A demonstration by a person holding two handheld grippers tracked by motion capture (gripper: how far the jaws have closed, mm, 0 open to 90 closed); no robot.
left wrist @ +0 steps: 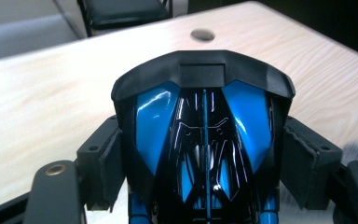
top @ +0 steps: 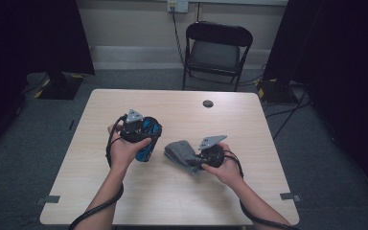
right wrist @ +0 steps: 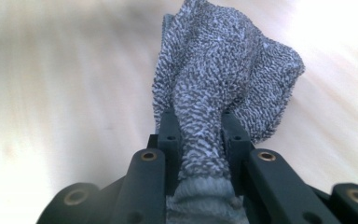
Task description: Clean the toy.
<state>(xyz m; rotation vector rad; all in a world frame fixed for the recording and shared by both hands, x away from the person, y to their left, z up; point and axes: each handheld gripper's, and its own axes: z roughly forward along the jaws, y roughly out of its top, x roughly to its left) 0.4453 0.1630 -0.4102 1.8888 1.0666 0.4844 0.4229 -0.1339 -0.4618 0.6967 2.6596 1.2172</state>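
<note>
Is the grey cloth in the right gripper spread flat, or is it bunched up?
Bunched up. The right gripper pinches the grey cloth into a narrow gathered strip between its jaws, and the rest hangs crumpled beyond them.

The toy car [left wrist: 205, 140] is cut off at the bottom edge; the counter [right wrist: 51, 93] around the cloth [right wrist: 223, 79] is blurred.

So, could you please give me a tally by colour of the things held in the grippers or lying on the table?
Blue and black: 1, the glossy shell-shaped object clamped in the left gripper
Grey: 1, the textured cloth pinched in the right gripper
Total: 2, both over the table
</note>
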